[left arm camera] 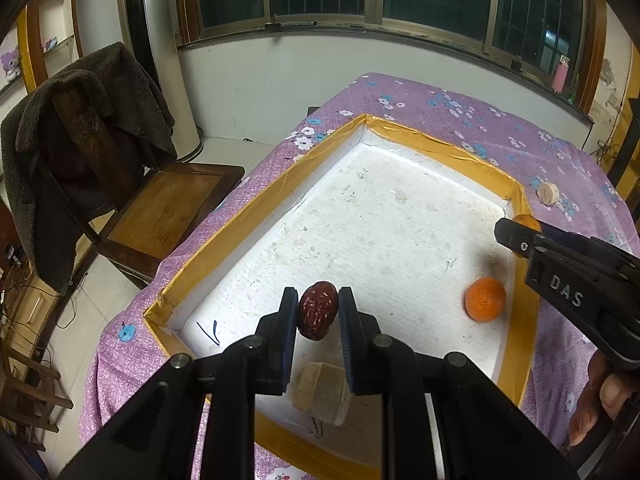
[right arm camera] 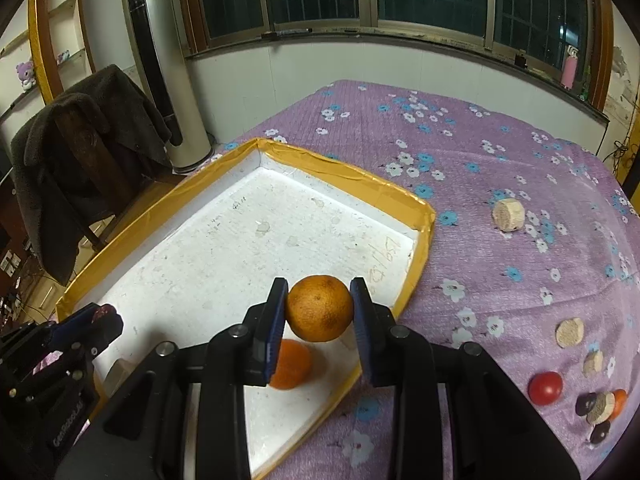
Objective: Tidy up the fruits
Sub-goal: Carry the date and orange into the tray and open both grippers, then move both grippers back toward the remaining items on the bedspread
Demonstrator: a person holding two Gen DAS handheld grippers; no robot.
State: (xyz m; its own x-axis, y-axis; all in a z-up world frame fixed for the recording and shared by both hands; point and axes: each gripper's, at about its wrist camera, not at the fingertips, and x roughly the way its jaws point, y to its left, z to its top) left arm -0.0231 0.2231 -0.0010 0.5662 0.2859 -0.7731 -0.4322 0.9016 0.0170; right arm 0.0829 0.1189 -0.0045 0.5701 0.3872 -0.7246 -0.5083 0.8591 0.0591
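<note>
Both grippers were loaded: my left gripper [left arm camera: 318, 312] pinched a red date [left arm camera: 317, 311] over the white tray [left arm camera: 256, 216], and my right gripper [right arm camera: 320, 308] clamped an orange [right arm camera: 320, 307] above the tray's near corner. Under them lay a second orange [right arm camera: 291, 364] and a tan block [left arm camera: 322, 392]. Beyond, on the purple cloth [right arm camera: 500, 152], sat cork-like discs [right arm camera: 508, 214], a tomato [right arm camera: 545, 388] and dark cookies [right arm camera: 585, 404].

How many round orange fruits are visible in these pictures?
3. One round orange fruit is held in the right gripper. A second lies inside the white foam tray. A third sits half hidden among snacks on the purple cloth; more may be hidden.
</note>
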